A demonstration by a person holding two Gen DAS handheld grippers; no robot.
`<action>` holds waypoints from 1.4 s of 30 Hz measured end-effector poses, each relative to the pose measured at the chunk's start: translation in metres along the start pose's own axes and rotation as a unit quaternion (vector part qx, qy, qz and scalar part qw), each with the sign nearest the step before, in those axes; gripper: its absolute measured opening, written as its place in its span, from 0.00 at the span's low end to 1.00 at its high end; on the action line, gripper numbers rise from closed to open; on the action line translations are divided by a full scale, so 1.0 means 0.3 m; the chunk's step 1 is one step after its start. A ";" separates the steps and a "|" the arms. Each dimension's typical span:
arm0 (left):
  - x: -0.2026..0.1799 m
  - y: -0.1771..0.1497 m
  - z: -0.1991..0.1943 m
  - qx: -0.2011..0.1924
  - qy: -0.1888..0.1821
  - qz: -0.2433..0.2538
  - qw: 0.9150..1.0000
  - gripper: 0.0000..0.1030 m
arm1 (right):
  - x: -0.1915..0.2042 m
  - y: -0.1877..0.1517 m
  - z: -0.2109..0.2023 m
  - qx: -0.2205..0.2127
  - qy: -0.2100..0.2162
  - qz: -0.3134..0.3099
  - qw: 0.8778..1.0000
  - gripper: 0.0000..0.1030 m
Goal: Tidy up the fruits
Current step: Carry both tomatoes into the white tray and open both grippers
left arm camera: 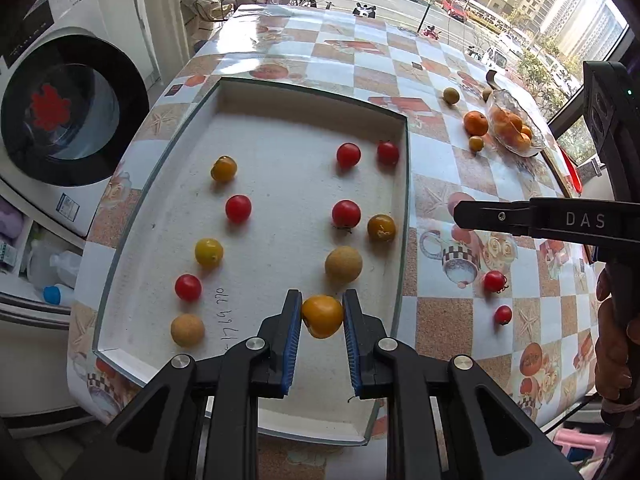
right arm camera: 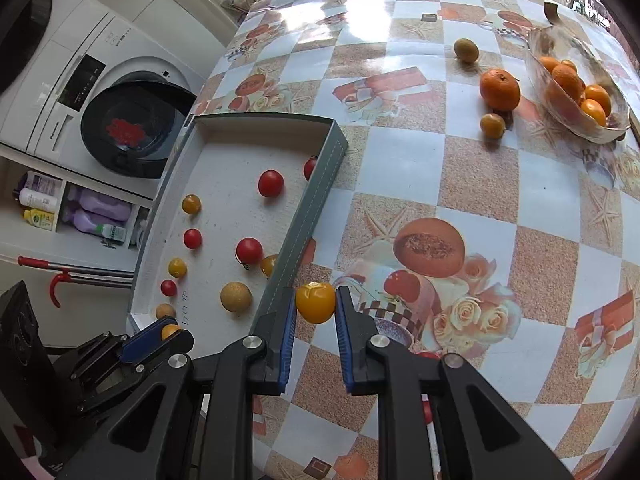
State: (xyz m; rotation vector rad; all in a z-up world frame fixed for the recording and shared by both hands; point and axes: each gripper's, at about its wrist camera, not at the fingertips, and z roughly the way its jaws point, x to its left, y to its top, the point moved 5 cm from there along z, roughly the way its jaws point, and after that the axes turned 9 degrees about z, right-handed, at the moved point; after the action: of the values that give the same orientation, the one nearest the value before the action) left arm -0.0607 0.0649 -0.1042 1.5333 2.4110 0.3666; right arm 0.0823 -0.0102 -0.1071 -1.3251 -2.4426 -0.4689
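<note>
Left gripper (left arm camera: pixel 322 317): blue-padded fingers (left arm camera: pixel 293 336) closed to a narrow gap around a yellow tomato (left arm camera: pixel 322 316), both pads touching its sides. The tomato is held over the near end of a shallow tray (left arm camera: pixel 403 216) with a white floor and grey-green walls.

Right gripper (right arm camera: pixel 315 303): fingers (right arm camera: pixel 287 344) likewise closed on a second yellow tomato (right arm camera: pixel 315 302), pads against either side. This tomato sits just outside the tray's right wall (right arm camera: pixel 298 232), above the patterned cloth of the desk (right arm camera: pixel 472 184).

Tray contents, left wrist view: two loose columns of fruit. Right column includes a tan round fruit (left arm camera: pixel 343 264) nearest the left gripper, then a dull yellow tomato (left arm camera: pixel 381 227) beside a red tomato (left arm camera: pixel 346 213), and two more red tomatoes (left arm camera: pixel 348 155) toward the far wall. Left column alternates a tan fruit (left arm camera: pixel 187 330), red and yellow tomatoes.

On the desk to the right of the tray: two small red tomatoes (left arm camera: pixel 494 281), well apart from a glass dish (right arm camera: pixel 576 80) of oranges at the far edge. A loose orange (right arm camera: pixel 499 89) lies just beside the dish, with a small yellow fruit (right arm camera: pixel 492 125) near it.

Beyond the desk's left edge: a washing machine (left arm camera: pixel 68 108).
</note>
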 end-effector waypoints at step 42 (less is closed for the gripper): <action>0.069 0.010 0.182 0.051 0.060 -0.001 0.997 0.23 | 0.182 0.143 0.299 0.043 -0.038 -0.050 0.997 0.22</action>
State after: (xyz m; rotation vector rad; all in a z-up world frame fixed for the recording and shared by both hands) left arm -0.0474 0.0888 -0.1560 1.5931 2.5604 0.3499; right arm 0.0793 0.0910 -0.1582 -1.2127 -2.5696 -0.3373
